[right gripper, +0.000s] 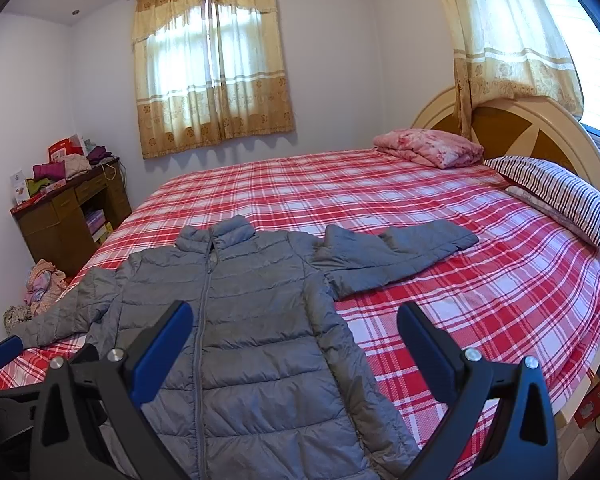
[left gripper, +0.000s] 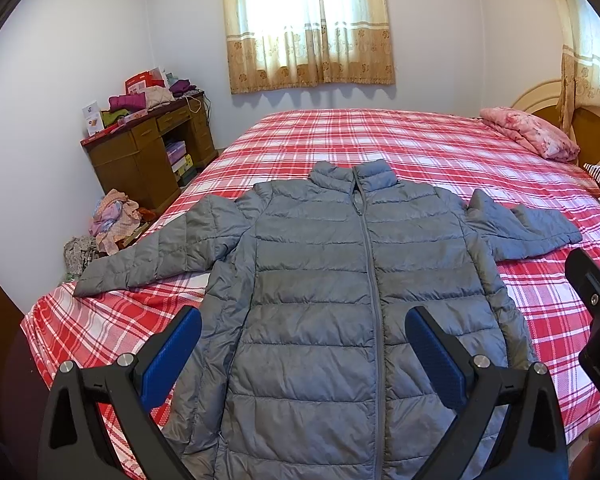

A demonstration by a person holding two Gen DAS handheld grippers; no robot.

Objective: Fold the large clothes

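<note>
A grey quilted puffer jacket [left gripper: 316, 280] lies flat and zipped on the red plaid bed [left gripper: 380, 140], collar away from me, both sleeves spread out. It also shows in the right wrist view [right gripper: 260, 320]. My left gripper [left gripper: 302, 324] is open and empty, held above the jacket's lower body. My right gripper [right gripper: 294, 320] is open and empty above the jacket's lower right side and the bedsheet [right gripper: 460, 280]. Part of the right gripper [left gripper: 596, 312] shows at the right edge of the left wrist view, and one left fingertip [right gripper: 4, 350] at the left edge of the right wrist view.
A folded pink quilt [right gripper: 428, 146] and striped pillow [right gripper: 552, 188] lie by the headboard [right gripper: 520, 124]. A wooden desk [left gripper: 148, 152] piled with clothes and boxes stands at the left wall. Loose clothes [left gripper: 108, 220] lie on the floor beside the bed.
</note>
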